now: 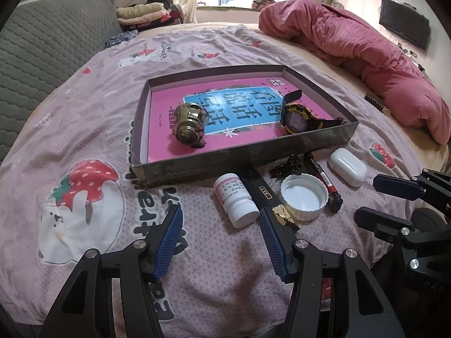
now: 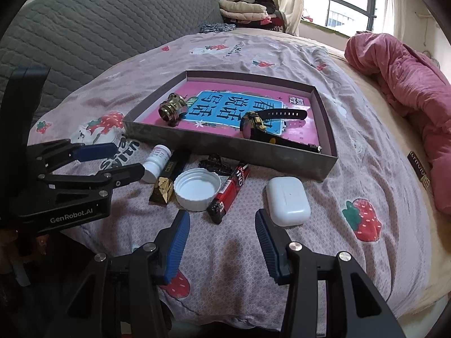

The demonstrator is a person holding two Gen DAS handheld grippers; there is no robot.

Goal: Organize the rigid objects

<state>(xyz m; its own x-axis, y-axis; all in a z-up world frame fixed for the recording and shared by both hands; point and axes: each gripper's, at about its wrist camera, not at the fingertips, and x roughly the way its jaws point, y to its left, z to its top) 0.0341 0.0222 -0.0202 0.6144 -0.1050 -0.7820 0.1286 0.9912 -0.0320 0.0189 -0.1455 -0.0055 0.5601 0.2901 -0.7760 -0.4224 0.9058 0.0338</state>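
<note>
Pink-lined tray (image 1: 324,138) sits mid-bed on the strawberry-print sheet (image 1: 84,118), and I count two items already in it: the brass knob (image 1: 190,125) lying on its side toward the left, and the yellow-black watch (image 1: 296,118) toward the right, strap draped near the tray's right wall. So partly done, by my read. Left outside, all clustered just in front of the tray's near wall: white pill bottle (image 1: 235,200) on its side, black-and-gold stick (image 1: 270,197) touching it, white jar lid (image 1: 304,197) open side up, red-black marker (image 1: 324,180) beside the lid, black hair clip (image 1: 287,166) close against the tray wall, and the white earbud case (image 2: 287,197) furthest right, a bit apart from the rest. Six left, roughly. Left tool (image 1: 221,239) hangs over bare sheet just short of the pill bottle and stick, jaws moderately wide, nothing between them. Right tool (image 2: 222,242) same story: jaws moderately wide, empty, with the marker's end and the earbud case just ahead of its tips. I'd judge bottle or stick as the natural left-side pick, marker or case for the right. Sheet is soft and wrinkled, so the bottle may roll when nudged. Pink quilt (image 1: 366,56) bunched at far right, well clear of the work.
</note>
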